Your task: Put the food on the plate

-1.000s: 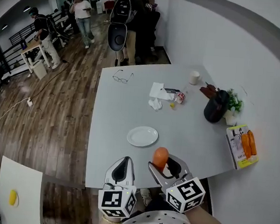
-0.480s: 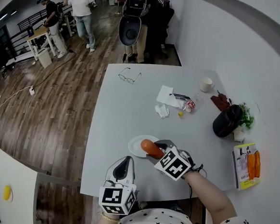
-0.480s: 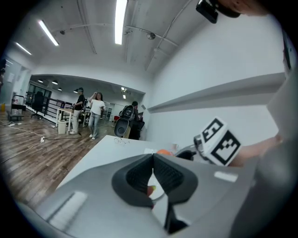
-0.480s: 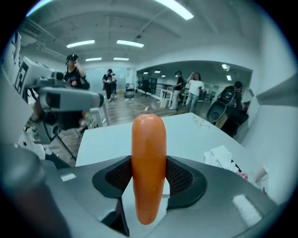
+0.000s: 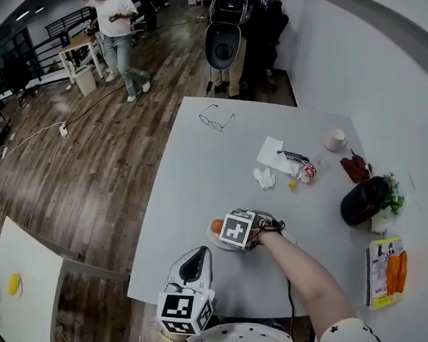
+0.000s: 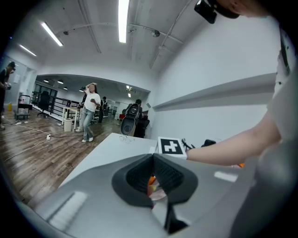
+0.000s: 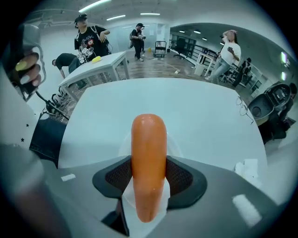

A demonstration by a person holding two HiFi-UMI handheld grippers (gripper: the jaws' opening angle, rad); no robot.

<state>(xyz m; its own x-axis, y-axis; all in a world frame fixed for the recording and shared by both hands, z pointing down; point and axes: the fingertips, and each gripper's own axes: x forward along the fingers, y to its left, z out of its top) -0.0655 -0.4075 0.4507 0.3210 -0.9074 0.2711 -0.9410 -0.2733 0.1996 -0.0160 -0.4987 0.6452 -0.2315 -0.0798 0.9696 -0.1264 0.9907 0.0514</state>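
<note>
The orange sausage is clamped between the pads of the right claw, which press on its two sides. It runs lengthwise along the jaws, its rounded end sticking out past the tips toward 12 o'clock in the right gripper view. The white plate lies directly beneath it, its rim showing on either side of the sausage; whether the sausage touches the plate cannot be told. In the head view the sausage pokes out at 9 o'clock from the right claw's marker cube, over the plate near the front of the grey worktop. The left claw hangs at 7 o'clock from the plate, by the worktop's near edge, its jaws together with nothing between them. Glasses lie well apart at 12 o'clock, crumpled tissues at 1 o'clock.
</note>
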